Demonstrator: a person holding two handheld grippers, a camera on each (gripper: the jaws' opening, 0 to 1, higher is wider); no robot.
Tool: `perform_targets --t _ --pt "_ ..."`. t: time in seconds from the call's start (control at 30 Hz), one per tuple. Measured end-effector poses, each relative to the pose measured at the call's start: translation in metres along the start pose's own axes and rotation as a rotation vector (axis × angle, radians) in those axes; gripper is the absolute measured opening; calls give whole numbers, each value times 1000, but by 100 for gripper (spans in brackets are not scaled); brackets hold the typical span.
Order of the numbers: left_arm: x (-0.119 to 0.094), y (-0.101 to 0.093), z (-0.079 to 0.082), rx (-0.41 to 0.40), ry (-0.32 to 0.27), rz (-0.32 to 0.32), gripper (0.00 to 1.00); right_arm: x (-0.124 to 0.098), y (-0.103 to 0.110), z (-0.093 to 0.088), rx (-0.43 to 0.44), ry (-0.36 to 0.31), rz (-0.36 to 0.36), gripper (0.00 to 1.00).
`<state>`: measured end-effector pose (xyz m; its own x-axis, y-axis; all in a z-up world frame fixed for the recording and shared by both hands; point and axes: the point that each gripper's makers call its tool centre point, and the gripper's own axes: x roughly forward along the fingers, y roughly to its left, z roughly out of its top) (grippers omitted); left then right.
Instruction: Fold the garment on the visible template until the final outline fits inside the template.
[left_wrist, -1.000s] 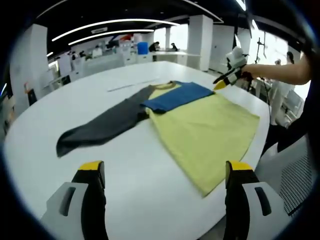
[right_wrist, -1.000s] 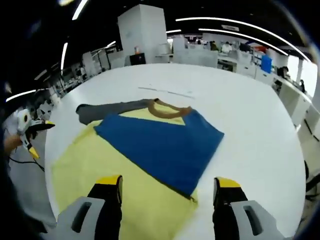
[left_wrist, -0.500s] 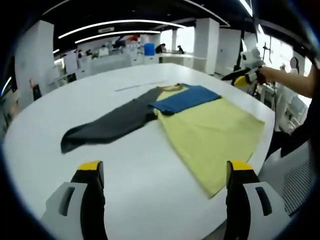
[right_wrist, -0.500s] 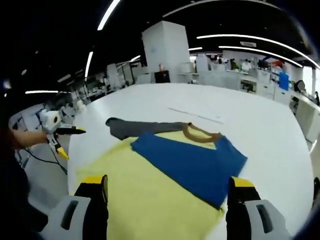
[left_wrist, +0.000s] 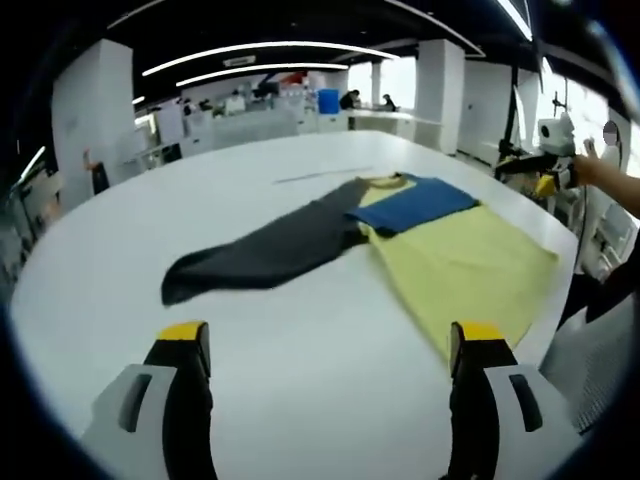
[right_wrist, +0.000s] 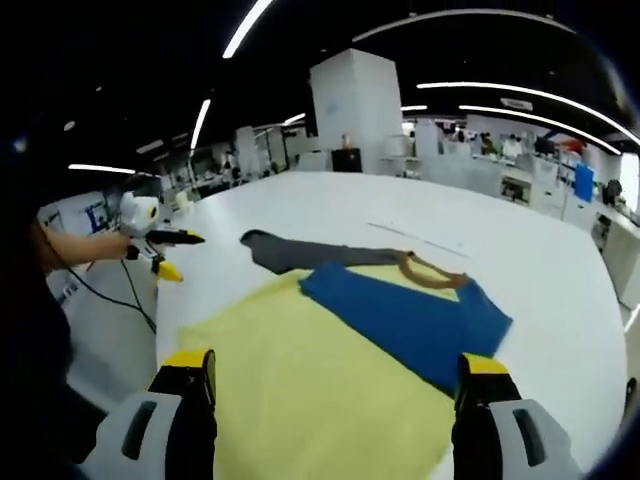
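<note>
Two grippers, left (left_wrist: 325, 350) and right (right_wrist: 328, 375), jaws apart, empty, above one shirt (right_wrist: 330, 340) on one white table (left_wrist: 300, 330).

The garment (left_wrist: 440, 250) is soft matt cloth, its yellow body (right_wrist: 320, 370), blue sleeve (right_wrist: 410, 320) and dark grey sleeve (left_wrist: 260, 250) lying flat with only faint creases. It rests on a smooth white counter (left_wrist: 300, 360) with a slight sheen. Each hand-held gripper (left_wrist: 325, 400) (right_wrist: 330, 410) looks like hard plastic: grey shells, black jaws, yellow tips.
</note>
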<state>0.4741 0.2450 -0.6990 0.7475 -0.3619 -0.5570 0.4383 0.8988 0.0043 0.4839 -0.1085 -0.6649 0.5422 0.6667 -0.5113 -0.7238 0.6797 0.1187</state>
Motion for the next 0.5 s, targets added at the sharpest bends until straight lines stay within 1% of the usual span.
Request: perform_targets --t 0.13,0.27,0.43,0.5 --pt "0 14 5 -17 -15 27 96 -1 6 -1 -2 -12 4 99" --pt "2 29 6 -8 -7 59 95 -2 11 -3 5 -10 6 99" --pt "5 56 9 -47 -33 125 93 -3 14 -2 12 -13 1 99" --pt "7 62 9 -59 -32 130 92 -4 15 -1 9 -15 7 99"
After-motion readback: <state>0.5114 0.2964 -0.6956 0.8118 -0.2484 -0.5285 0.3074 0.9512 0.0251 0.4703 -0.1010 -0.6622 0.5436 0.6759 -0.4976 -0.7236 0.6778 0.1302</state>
